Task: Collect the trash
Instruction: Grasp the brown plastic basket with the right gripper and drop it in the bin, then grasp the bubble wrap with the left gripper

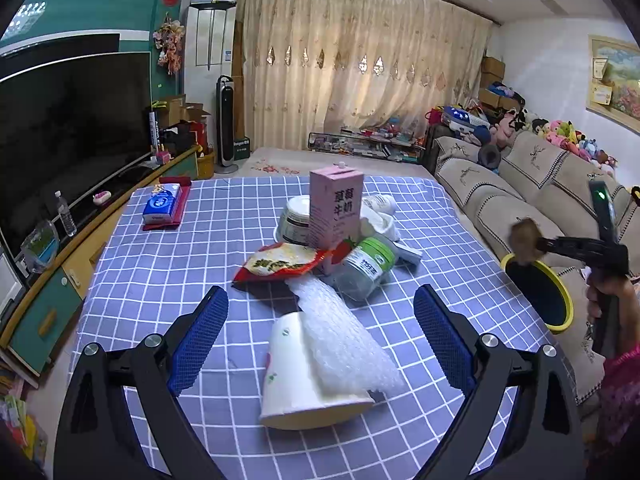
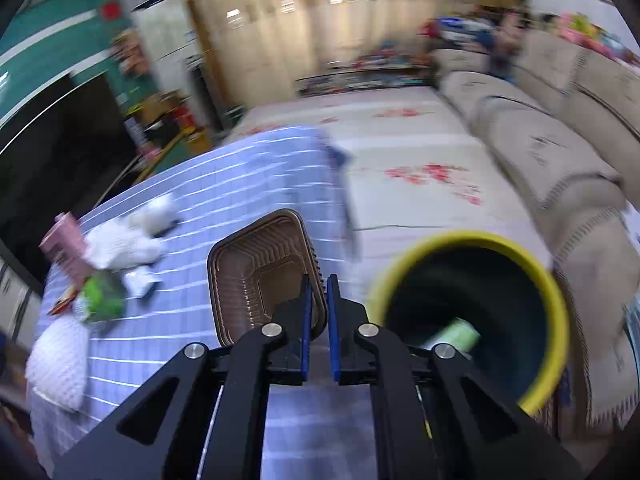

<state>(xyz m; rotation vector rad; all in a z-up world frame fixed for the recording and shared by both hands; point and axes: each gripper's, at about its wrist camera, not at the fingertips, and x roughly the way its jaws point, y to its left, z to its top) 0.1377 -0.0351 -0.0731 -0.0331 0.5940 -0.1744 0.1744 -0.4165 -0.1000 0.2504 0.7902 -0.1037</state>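
Brown tray [image 2: 264, 268] pinched in right gripper [image 2: 318, 292]; left gripper [image 1: 320, 312] wide open.

Left gripper [image 1: 320, 336]: black plastic linkage arms with triangular cut-outs, silver round screws at the pivots, blue mesh-textured pads [image 1: 198, 344] on both fingers. Right gripper [image 2: 318, 308]: same black frame, silver screws, thin blue pads. In the left view at 3 o'clock, its black handle shows a green light; bare-skinned hand [image 1: 610, 296], pink patterned sleeve below.
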